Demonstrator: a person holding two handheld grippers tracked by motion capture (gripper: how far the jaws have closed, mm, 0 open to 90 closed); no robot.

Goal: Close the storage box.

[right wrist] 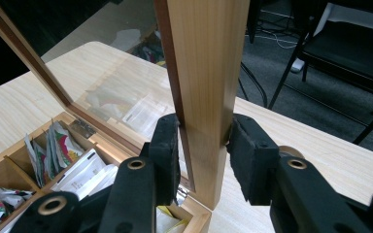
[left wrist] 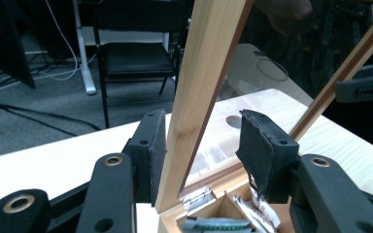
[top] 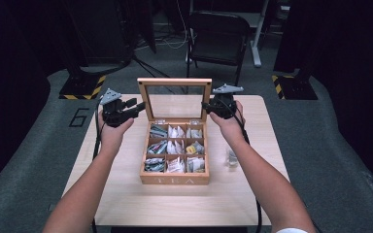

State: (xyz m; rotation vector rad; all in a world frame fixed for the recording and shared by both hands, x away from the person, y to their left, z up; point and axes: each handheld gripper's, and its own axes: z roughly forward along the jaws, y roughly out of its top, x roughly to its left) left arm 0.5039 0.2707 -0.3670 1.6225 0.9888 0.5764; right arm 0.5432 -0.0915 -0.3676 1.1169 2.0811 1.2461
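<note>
A wooden tea box (top: 175, 179) stands in the middle of the table with its glass-paned lid (top: 175, 82) upright. Its compartments hold several tea bags (top: 175, 145). My left gripper (top: 141, 106) straddles the lid's left frame post (left wrist: 194, 97). One of its pads (left wrist: 153, 150) lies against the wood, the other pad (left wrist: 264, 155) stands off it, so this gripper is open. My right gripper (top: 207, 108) is at the lid's right frame post (right wrist: 204, 73). Both of its pads (right wrist: 170, 150) press on the wood, so my right gripper (right wrist: 204, 124) is shut on the lid.
A small clear packet (top: 231, 158) lies on the light wooden table (top: 175, 204) to the right of the box. A black folding chair (top: 218, 36) stands on the floor beyond the table's far edge. Cables run across that floor.
</note>
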